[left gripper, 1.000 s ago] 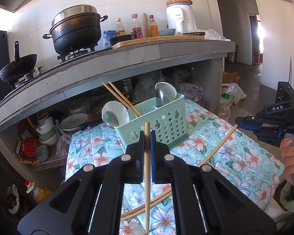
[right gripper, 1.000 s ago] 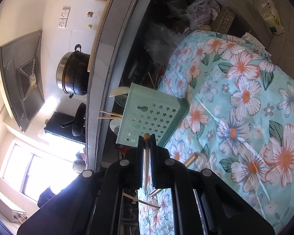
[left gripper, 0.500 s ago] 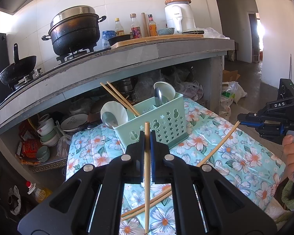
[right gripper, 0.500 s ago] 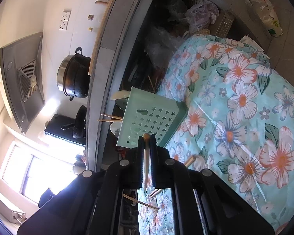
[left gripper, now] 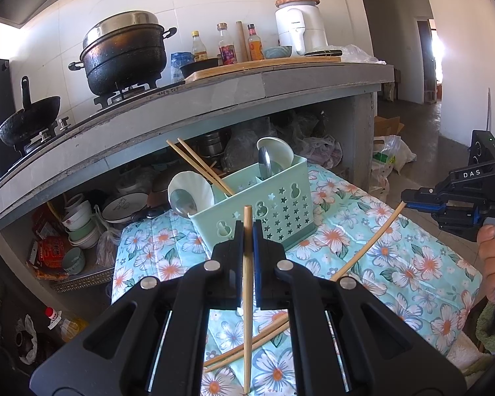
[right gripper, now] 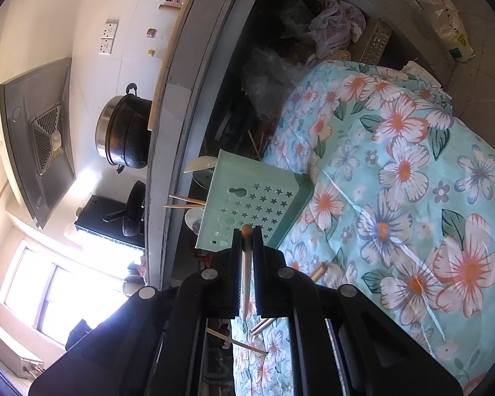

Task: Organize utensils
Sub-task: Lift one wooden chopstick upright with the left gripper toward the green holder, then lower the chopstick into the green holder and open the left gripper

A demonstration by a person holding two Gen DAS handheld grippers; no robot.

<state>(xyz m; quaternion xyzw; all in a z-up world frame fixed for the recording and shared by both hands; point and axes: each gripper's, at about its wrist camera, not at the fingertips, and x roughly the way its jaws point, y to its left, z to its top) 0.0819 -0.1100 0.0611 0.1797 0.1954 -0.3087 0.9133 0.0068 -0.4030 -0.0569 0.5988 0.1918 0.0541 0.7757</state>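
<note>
A mint green utensil caddy (left gripper: 264, 206) with star cut-outs stands on the floral cloth (left gripper: 396, 264); it holds two chopsticks (left gripper: 198, 168), metal spoons (left gripper: 181, 198) and white spoons. My left gripper (left gripper: 247, 231) is shut on a wooden chopstick (left gripper: 247, 297), held upright just in front of the caddy. My right gripper (right gripper: 247, 237) is shut on another chopstick (right gripper: 246, 264); in the left wrist view this gripper (left gripper: 409, 198) is at the right with its chopstick (left gripper: 369, 241) slanting down. Two loose chopsticks (left gripper: 247, 346) lie on the cloth. The caddy also shows in the right wrist view (right gripper: 254, 201).
A grey counter (left gripper: 214, 99) overhangs behind the caddy, with a black pot (left gripper: 125, 56), a wok (left gripper: 29, 122), bottles and a white appliance (left gripper: 300, 26). Bowls and plates (left gripper: 82, 221) crowd the shelf below. Bags (left gripper: 389, 155) lie on the floor at right.
The view has shifted only slightly; the right gripper with its chopstick sits a little higher and nearer the caddy. Both grippers stay shut on their chopsticks.
</note>
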